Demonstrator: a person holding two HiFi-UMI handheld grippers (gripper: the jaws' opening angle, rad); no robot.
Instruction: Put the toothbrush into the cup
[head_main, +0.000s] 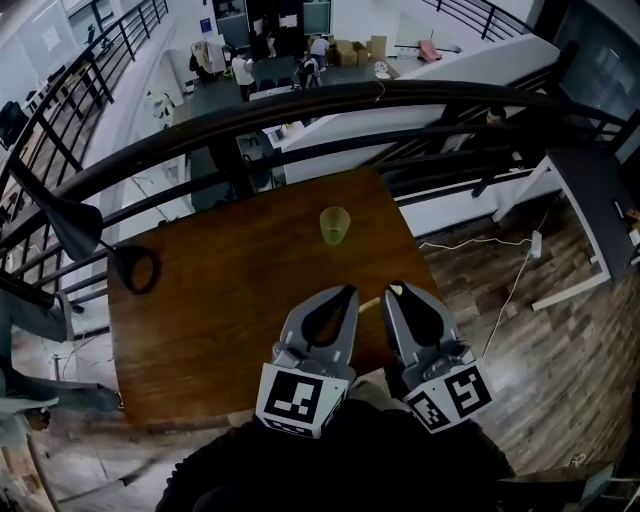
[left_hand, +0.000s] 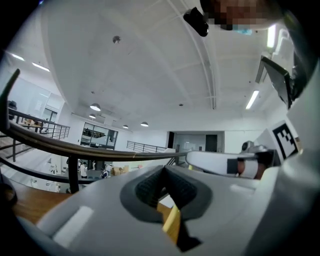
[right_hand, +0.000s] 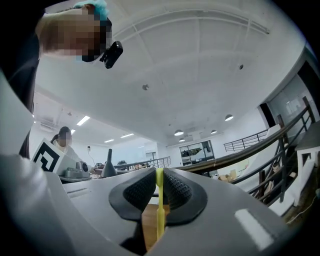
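Toothbrush (right_hand: 159, 200), yellow plastic, one, pinched between right claw (right_hand: 159, 176) pads, plain only in right gripper view, left claw (head_main: 349, 291) tips together, one translucent yellow-green cup (head_main: 334, 225) upright on brown wooden counter (head_main: 220, 290), head view only

Bench (head_main: 230, 300): dark brown wood grain. Cup (head_main: 335, 225): translucent yellow-green. Toothbrush (right_hand: 159, 210): bright yellow. Left gripper (head_main: 349, 291), right gripper (head_main: 394, 291): light grey fingers (head_main: 318, 330), black dimpled pads (right_hand: 136, 192), cubes (head_main: 298, 398) white with black square markers. Railing (head_main: 300, 108) far: black. Floor (head_main: 540, 340) right: brown planks, mixed tones. Ceiling (right_hand: 200, 65): white. Person's clothing (head_main: 340, 470) near: black.
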